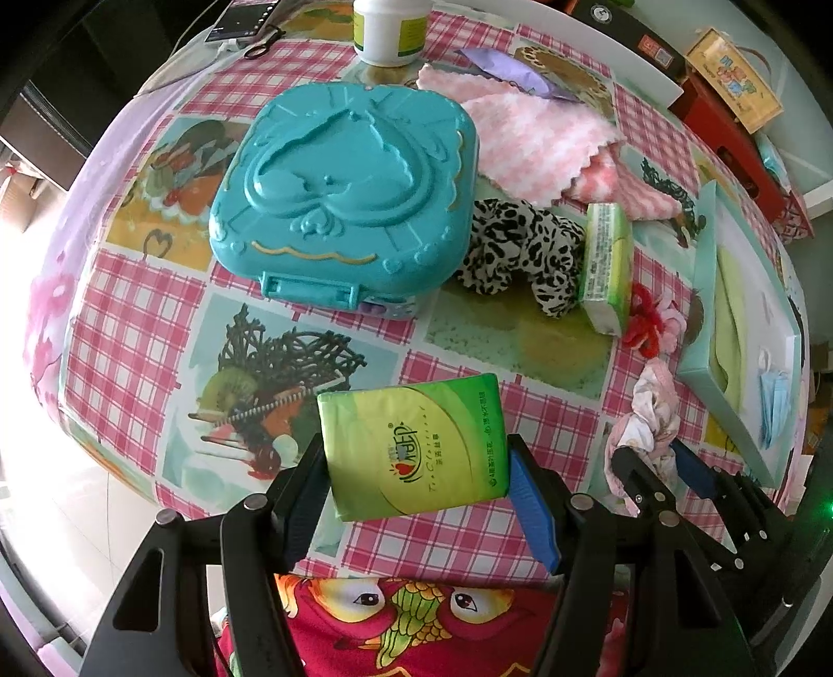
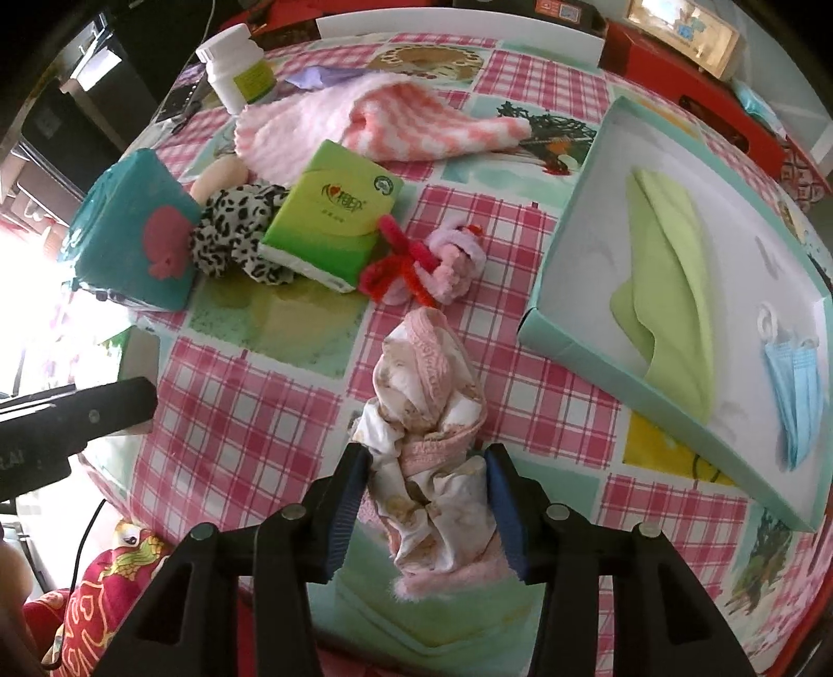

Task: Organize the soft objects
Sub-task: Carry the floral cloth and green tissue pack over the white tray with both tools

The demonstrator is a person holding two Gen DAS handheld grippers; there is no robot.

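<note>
Your left gripper (image 1: 416, 468) is clamped on a green tissue pack (image 1: 414, 448); both pads press its short sides, low in the centre of the left wrist view, above the checked tablecloth (image 1: 135, 333). Your right gripper (image 2: 424, 484) straddles a crumpled pink and cream cloth (image 2: 432, 416) at the bottom centre of its own view; the jaws stand part open with the bundle between them, the left pad touching the fabric, and whether the right pad presses you cannot tell.

In the left wrist view a teal case (image 1: 343, 192) sits upper centre, lid closed; just right of it lies a leopard-print cloth (image 1: 520, 250), touching a second green tissue pack (image 1: 606, 265) standing on its edge; a pink checked towel (image 1: 546, 140) is spread behind them; a white bottle (image 1: 390, 31) stands at the top edge.

In the right wrist view the open teal box (image 2: 552, 312) fills the right side; inside it lie a folded light-green cloth (image 2: 671, 271) and a blue face mask (image 2: 796, 385); a red and pink pipe-cleaner flower (image 2: 427, 260) lies centre frame, just beside the second pack.
</note>
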